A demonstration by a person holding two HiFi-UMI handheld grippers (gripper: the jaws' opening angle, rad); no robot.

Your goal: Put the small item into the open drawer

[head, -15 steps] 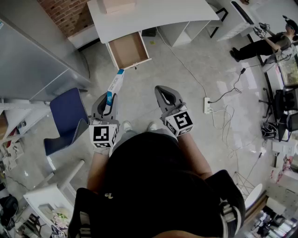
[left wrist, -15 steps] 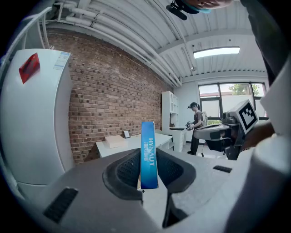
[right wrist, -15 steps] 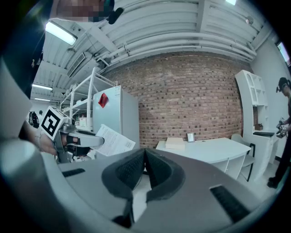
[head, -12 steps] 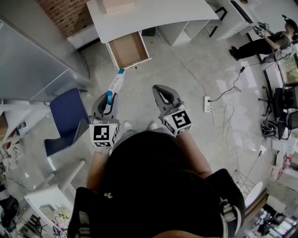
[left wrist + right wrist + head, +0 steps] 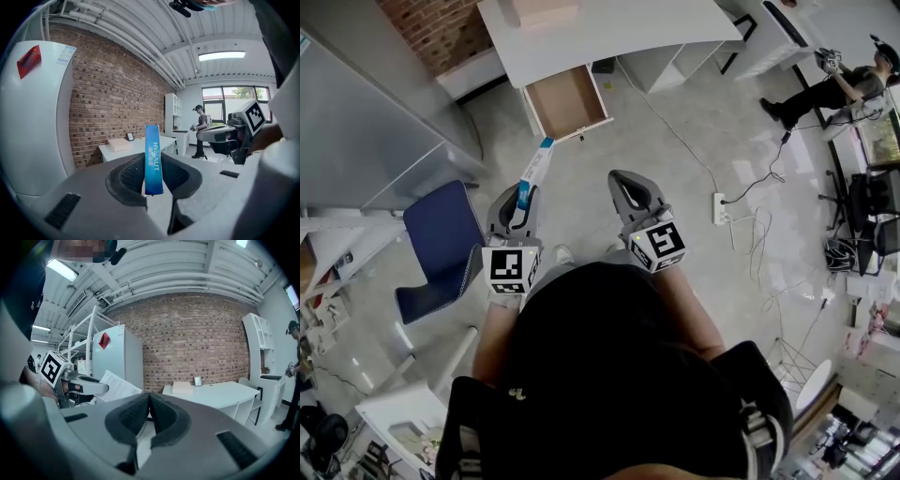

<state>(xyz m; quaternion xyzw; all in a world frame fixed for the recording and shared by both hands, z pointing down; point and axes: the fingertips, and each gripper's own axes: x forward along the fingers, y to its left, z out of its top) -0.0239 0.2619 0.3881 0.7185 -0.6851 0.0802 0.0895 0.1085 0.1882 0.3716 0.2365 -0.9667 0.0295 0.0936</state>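
Head view: pale grey workshop floor (image 5: 609, 141). At the far side the open brown wooden drawer (image 5: 567, 101) juts from a white desk (image 5: 609, 33), well apart from both tools.
Left gripper view: the left gripper (image 5: 153, 177) clamps the slim blue-and-white carton (image 5: 153, 154) upright by its lower end. The carton is probably light, stiff and crushable, and best held across its flat faces.
Right gripper view: the right gripper (image 5: 149, 414) is closed on nothing.
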